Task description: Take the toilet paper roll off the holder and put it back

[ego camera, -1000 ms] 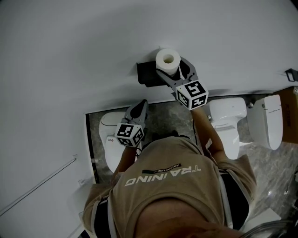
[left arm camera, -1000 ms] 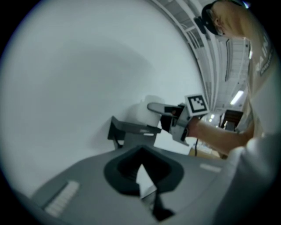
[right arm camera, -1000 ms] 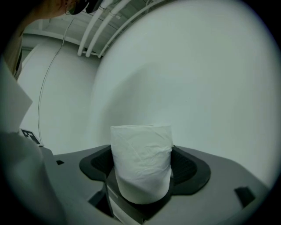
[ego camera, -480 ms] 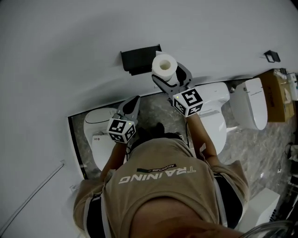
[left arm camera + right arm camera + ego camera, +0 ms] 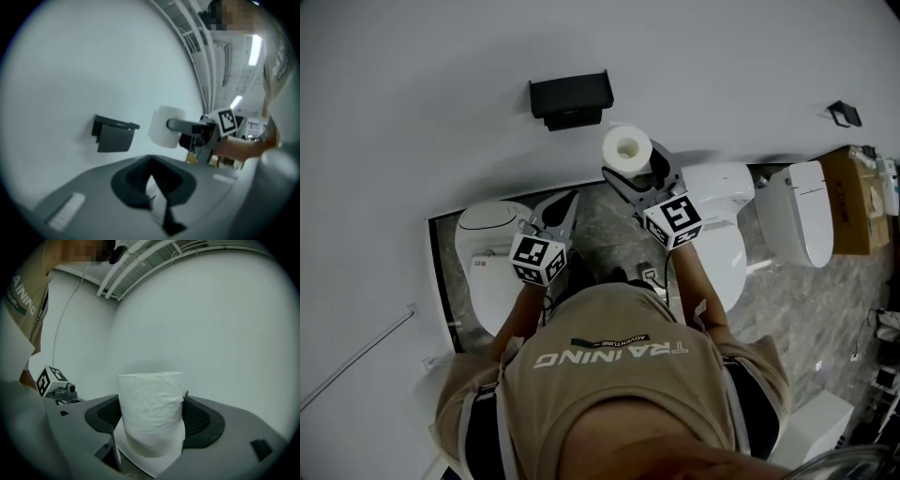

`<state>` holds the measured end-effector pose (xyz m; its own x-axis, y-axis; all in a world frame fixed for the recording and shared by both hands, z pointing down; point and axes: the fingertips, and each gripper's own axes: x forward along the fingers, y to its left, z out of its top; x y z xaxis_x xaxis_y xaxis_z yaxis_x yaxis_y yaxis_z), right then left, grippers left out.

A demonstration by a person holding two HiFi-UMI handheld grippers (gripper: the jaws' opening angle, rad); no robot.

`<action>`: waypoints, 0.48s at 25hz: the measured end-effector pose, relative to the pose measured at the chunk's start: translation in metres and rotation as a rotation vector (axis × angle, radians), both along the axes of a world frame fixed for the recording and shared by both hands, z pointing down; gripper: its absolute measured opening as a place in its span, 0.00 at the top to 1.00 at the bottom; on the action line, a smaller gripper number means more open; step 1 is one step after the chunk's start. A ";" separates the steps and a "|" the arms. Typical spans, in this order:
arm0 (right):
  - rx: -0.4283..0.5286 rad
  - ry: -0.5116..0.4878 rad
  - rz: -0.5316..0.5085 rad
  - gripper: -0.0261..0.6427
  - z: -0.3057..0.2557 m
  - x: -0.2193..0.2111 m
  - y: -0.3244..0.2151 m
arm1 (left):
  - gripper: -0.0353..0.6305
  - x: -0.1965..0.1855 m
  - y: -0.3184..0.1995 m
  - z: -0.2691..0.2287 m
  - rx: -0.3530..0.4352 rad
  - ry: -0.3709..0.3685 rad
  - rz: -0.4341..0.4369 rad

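Gripping the toilet paper roll (image 5: 626, 148) in the right gripper (image 5: 152, 418), with jaws clenched on its two opposite sides and its hollow core facing up at the head view. Off the black holder (image 5: 570, 97) on the white wall (image 5: 422, 84), near it yet apart, lower and to its right in the head view. Carrying the left gripper (image 5: 566, 203) lower, beside a white toilet (image 5: 483, 258), with jaws pressed together on nothing
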<state>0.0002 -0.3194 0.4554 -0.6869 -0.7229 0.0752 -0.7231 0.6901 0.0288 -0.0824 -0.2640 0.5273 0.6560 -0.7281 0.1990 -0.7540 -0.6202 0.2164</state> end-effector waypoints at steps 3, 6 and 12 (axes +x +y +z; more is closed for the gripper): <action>-0.015 -0.013 -0.037 0.45 0.008 0.010 0.022 | 0.95 0.012 0.014 -0.002 -0.009 0.021 -0.025; -0.016 -0.022 -0.052 0.45 0.013 0.021 0.043 | 0.95 0.019 0.029 -0.008 0.009 -0.001 -0.062; -0.019 -0.067 -0.121 0.45 0.010 0.032 0.079 | 0.95 0.018 0.064 -0.025 0.051 -0.045 -0.157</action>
<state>0.0320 -0.2408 0.4651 -0.7732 -0.6330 0.0391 -0.6341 0.7726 -0.0311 -0.0641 -0.1999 0.5018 0.5246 -0.8308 0.1858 -0.8507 -0.5033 0.1516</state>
